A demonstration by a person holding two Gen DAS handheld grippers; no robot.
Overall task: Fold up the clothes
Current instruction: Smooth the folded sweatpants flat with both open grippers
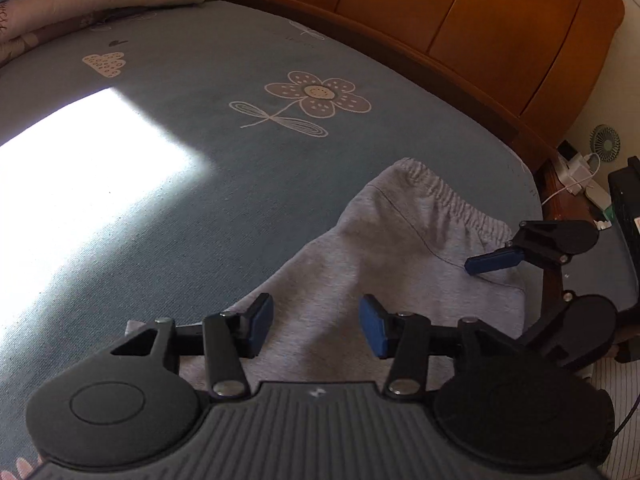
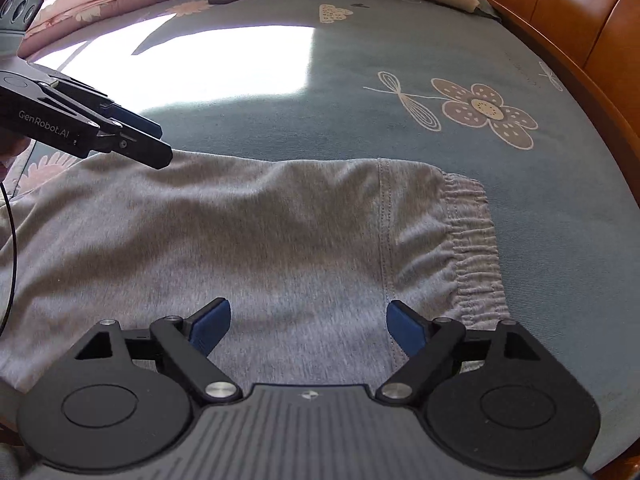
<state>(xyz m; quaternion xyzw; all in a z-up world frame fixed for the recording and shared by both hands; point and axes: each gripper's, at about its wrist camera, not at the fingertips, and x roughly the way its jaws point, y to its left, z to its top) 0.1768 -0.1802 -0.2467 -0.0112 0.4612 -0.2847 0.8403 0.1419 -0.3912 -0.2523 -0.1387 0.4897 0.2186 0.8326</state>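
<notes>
Now the left gripper [image 1: 316, 326] hangs released, jaws apart, above the grey cotton sweatpants [image 2: 280, 240] lying flat across the near part of the blue-green flower-printed bedsheet [image 2: 400, 40]. Rightward, the right gripper [image 2: 308, 326] gapes wide over the fabric beside the elastic waistband [image 2: 476, 248], grasping nothing.

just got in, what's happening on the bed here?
A person with handheld tongs in each hand is folding grey sweatpants laid flat on a teal bedsheet. Both tongs are open above the fabric and grip nothing: the left tongs over the leg part, the right tongs near the elastic waistband. The garment looks already doubled over. A sunlit patch lies beyond it.
</notes>
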